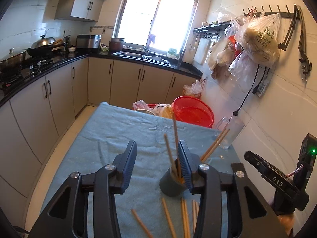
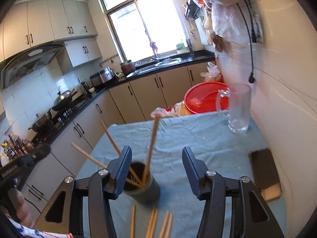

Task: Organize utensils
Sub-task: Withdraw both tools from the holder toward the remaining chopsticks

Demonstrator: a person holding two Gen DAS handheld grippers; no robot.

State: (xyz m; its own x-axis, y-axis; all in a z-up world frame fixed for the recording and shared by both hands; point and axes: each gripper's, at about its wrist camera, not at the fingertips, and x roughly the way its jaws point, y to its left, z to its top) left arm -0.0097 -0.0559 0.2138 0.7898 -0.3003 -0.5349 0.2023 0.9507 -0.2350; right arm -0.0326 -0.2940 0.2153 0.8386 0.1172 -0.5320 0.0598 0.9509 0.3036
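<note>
A dark round cup (image 1: pixel 171 185) stands on the blue-grey cloth (image 1: pixel 122 130) and holds several wooden chopsticks (image 1: pixel 175 138) that lean outwards. More loose chopsticks (image 1: pixel 168 218) lie flat on the cloth in front of the cup. My left gripper (image 1: pixel 156 158) is open above the cloth, its right finger just in front of the cup and nothing pressed between the pads. In the right wrist view the same cup (image 2: pixel 143 187) sits beside the left finger of my right gripper (image 2: pixel 157 167), which is open and holds nothing. Loose chopsticks (image 2: pixel 152 224) lie below it.
An empty glass mug (image 2: pixel 237 109) stands at the far right corner by the tiled wall. A dark flat block (image 2: pixel 264 174) lies at the right edge. A red basket (image 1: pixel 192 113) sits beyond the table's far end. Kitchen cabinets run along the left. A hand (image 2: pixel 22 208) holds the left gripper.
</note>
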